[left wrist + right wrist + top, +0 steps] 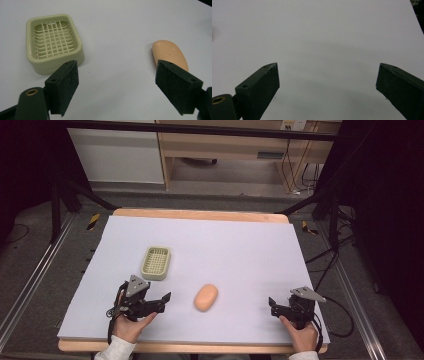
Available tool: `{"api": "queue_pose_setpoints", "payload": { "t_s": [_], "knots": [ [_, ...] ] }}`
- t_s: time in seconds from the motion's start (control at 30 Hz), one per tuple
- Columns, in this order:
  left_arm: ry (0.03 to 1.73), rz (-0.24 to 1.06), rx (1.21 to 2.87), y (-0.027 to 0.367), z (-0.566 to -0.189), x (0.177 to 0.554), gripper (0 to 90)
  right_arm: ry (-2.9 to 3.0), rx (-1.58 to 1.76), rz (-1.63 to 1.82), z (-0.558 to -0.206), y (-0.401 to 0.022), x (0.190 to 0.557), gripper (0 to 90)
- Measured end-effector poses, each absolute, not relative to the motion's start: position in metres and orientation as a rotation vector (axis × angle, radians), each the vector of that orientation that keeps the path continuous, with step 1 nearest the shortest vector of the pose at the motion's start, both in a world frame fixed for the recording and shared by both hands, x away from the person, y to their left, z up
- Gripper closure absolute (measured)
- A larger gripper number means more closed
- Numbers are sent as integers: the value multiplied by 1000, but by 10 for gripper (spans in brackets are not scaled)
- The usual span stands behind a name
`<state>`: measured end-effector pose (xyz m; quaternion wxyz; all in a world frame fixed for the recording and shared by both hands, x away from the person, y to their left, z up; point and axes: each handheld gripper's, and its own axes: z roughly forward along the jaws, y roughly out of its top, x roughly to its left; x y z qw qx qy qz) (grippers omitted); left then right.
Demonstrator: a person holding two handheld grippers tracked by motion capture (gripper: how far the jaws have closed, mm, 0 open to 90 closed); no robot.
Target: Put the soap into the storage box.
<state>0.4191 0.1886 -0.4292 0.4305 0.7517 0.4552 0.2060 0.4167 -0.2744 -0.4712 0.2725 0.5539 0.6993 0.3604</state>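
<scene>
High view: the peach soap bar [206, 297] lies bare on the counter [240, 250] between both hands, the left hand-held gripper [162, 301] nearest, the right hand-held gripper [274, 306] well apart. Left gripper view: jaws spread and empty — soap beyond the right jaw, slotted soap dish [53, 41] beyond the left; likely light, stiff, slippery, so pinch its long flanks. Right gripper view: jaws spread over bare counter

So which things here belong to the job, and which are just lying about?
Job:
- soap, nearest the open left gripper
- soap dish

Lying about:
- cabinet behind the table
- cables on the floor
</scene>
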Motion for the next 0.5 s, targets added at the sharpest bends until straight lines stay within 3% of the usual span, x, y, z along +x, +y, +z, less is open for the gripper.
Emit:
{"api": "queue_pose_setpoints", "payload": {
  "t_s": [0.5],
  "knots": [
    [1093,518,1898,168,-414,426,182,1897,1475,973,-472,-269,419,52]
  ]
}}
